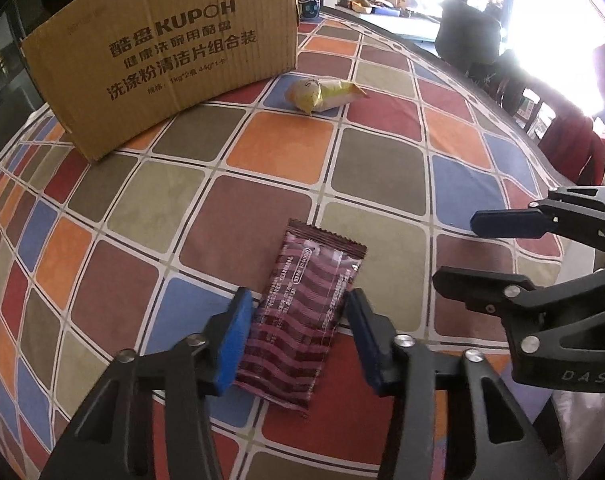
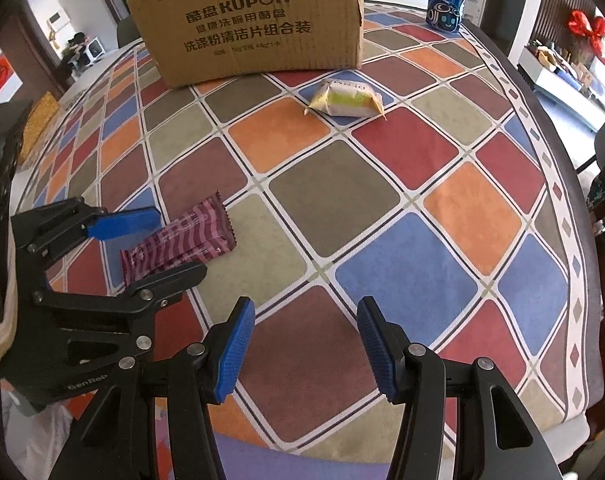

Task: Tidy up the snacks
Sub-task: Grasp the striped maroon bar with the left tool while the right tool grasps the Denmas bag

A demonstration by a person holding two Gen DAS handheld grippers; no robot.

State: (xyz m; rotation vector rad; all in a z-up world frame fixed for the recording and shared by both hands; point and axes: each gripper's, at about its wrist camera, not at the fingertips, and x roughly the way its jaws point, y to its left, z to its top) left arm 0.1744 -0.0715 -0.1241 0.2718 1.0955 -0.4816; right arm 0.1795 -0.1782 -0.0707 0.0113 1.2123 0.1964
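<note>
A maroon striped snack packet [image 1: 302,316] lies flat on the checkered tablecloth, and also shows in the right wrist view [image 2: 182,240]. My left gripper [image 1: 298,312] is open with its blue pads on either side of the packet, not clamped. A yellow-and-white snack packet [image 1: 324,94] lies farther off near the cardboard box [image 1: 162,52]; both show in the right wrist view too, the packet [image 2: 348,98] in front of the box [image 2: 254,24]. My right gripper [image 2: 306,320] is open and empty above the cloth, right of the left one.
A blue Pepsi can [image 2: 446,2] stands behind the box at its right corner. The table's dark rim [image 2: 542,104] curves along the right, with chairs and a bright window beyond. The checkered tablecloth [image 2: 342,192] covers the table.
</note>
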